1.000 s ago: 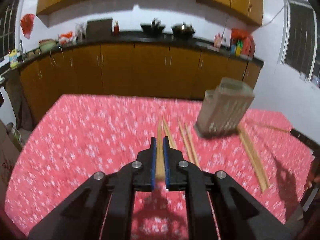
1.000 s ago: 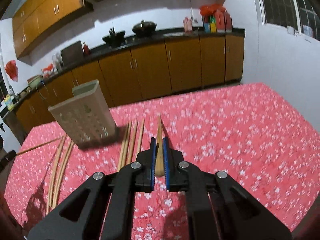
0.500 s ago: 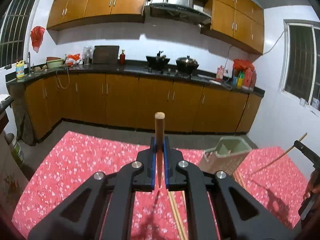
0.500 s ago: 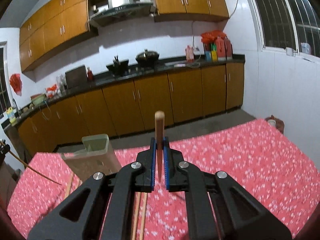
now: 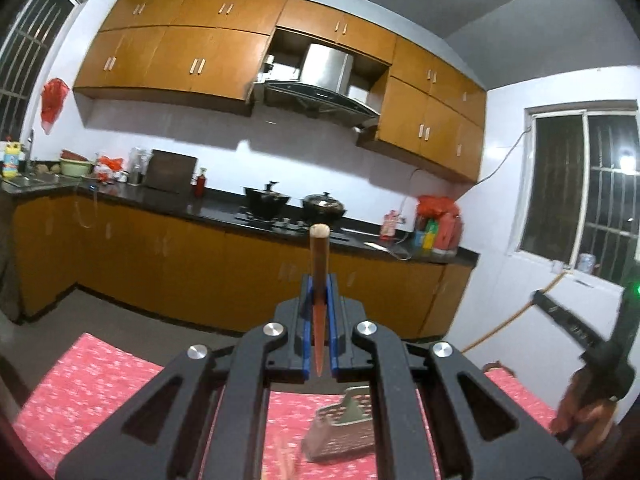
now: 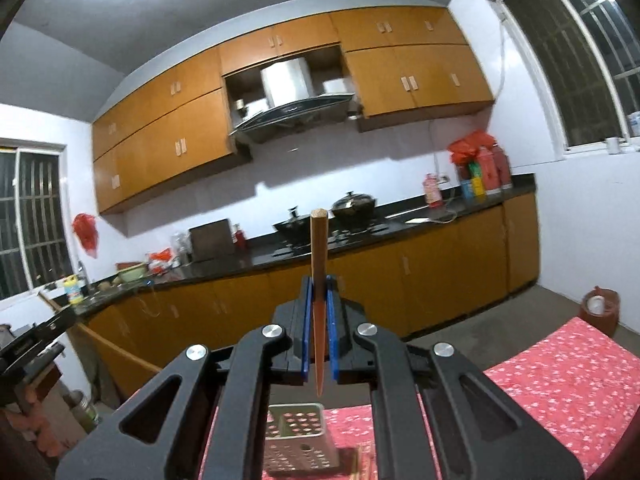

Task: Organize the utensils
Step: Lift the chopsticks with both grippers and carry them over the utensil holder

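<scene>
Each gripper is shut on a wooden chopstick that stands upright between its blue pads. In the left wrist view the left gripper point(image 5: 319, 280) clamps a chopstick point(image 5: 319, 256) high above the table. A perforated grey utensil holder point(image 5: 340, 432) stands below it on the red floral tablecloth point(image 5: 92, 384). In the right wrist view the right gripper point(image 6: 319, 280) clamps its own chopstick point(image 6: 319, 256), with the same utensil holder point(image 6: 300, 444) beneath. The other gripper and its chopstick point(image 5: 504, 320) show at the right edge of the left wrist view.
Orange kitchen cabinets point(image 5: 180, 268) and a black counter with two pots point(image 5: 296, 204) run behind the table. A person's hand point(image 5: 580, 416) holds the other gripper at the right of the left wrist view. A small round container point(image 6: 600, 308) sits on the floor at right.
Both grippers have risen from the tablecloth and tilted up to level, each lifting a chopstick. The table and the holder have dropped to the bottom of both views.
</scene>
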{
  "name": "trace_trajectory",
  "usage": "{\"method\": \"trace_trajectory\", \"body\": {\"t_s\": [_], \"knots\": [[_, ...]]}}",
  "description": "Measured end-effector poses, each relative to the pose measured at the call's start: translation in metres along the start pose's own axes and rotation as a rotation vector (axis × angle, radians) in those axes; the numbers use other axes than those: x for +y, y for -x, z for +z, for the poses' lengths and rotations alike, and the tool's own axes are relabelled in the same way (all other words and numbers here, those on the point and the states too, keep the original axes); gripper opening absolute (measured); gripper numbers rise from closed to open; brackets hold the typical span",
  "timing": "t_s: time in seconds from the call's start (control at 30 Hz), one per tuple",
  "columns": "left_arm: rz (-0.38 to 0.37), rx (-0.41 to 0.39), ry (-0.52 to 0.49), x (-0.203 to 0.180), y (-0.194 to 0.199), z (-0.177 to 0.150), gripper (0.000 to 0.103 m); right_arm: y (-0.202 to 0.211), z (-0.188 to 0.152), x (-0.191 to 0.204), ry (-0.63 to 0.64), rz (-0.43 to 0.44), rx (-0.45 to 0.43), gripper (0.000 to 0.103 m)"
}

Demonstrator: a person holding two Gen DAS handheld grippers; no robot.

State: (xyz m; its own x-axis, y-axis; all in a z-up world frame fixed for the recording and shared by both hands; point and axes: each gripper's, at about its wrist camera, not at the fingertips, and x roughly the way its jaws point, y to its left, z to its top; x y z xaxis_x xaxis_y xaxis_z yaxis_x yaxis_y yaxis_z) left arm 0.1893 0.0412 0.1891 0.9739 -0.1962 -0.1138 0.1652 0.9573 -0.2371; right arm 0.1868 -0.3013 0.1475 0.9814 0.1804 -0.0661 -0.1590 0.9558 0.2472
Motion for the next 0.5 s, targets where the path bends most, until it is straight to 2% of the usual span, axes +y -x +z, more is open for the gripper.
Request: {"method": "trace_trajectory", "body": {"t_s": [0.2, 0.5], "knots": [[-0.05, 0.072, 0.029, -0.016, -0.028, -0.026, 0.008, -0.024, -0.026, 0.005, 0.008, 0.035, 0.086, 0.008], [-0.029, 0.162, -0.004, -0.024, -0.062, -0.064, 0.008, -0.045, -0.049, 0.003, -0.01, 0.031, 0.192, 0.008]]}}
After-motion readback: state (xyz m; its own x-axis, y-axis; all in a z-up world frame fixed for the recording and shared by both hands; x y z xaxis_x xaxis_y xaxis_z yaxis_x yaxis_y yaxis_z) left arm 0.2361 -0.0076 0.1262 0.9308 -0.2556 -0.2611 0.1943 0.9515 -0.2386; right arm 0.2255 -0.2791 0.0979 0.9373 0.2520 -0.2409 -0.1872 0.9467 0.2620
